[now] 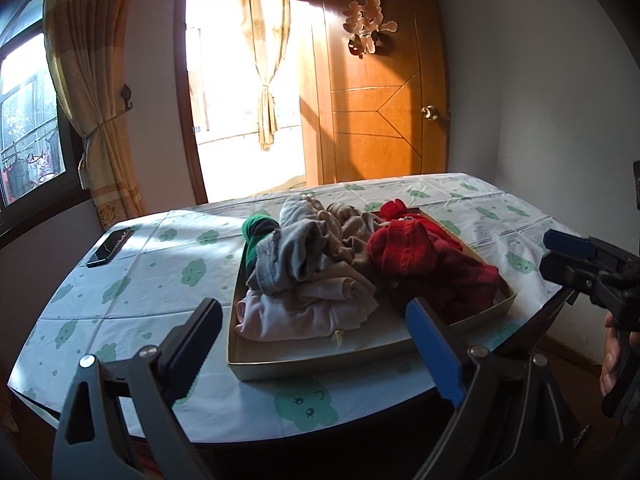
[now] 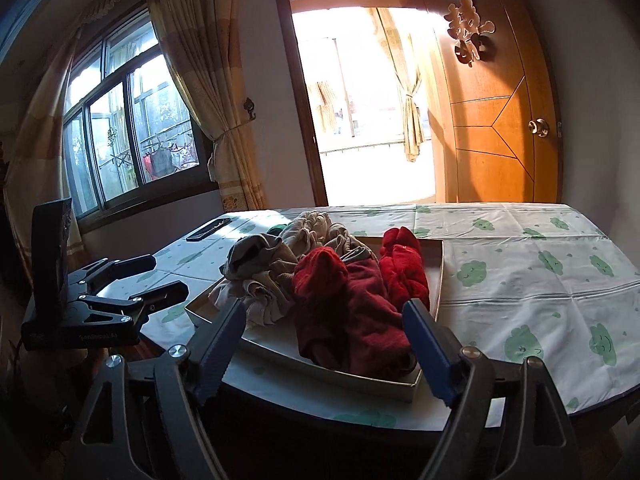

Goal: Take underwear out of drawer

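Observation:
A shallow beige drawer point(image 1: 320, 364) lies on the table, heaped with underwear. Red pieces point(image 1: 404, 252) are piled on its right, grey point(image 1: 288, 256), beige and pale pink point(image 1: 280, 316) ones on its left, and a green one point(image 1: 256, 228) at the back. My left gripper point(image 1: 316, 320) hangs open before the drawer's near rim with nothing between its fingers. My right gripper point(image 2: 326, 312) is open too, short of the drawer's point(image 2: 360, 380) near corner and the dark red cloth point(image 2: 352, 312), and it holds nothing. The left gripper point(image 2: 160, 276) also shows at the left of the right wrist view.
The table wears a white cloth with green cloud prints point(image 1: 140, 280). A dark phone point(image 1: 110, 247) lies at its far left. An orange wooden door point(image 1: 380, 100) stands open behind, with curtains and a window to the left. A person's hand point(image 1: 610, 360) shows at the right edge.

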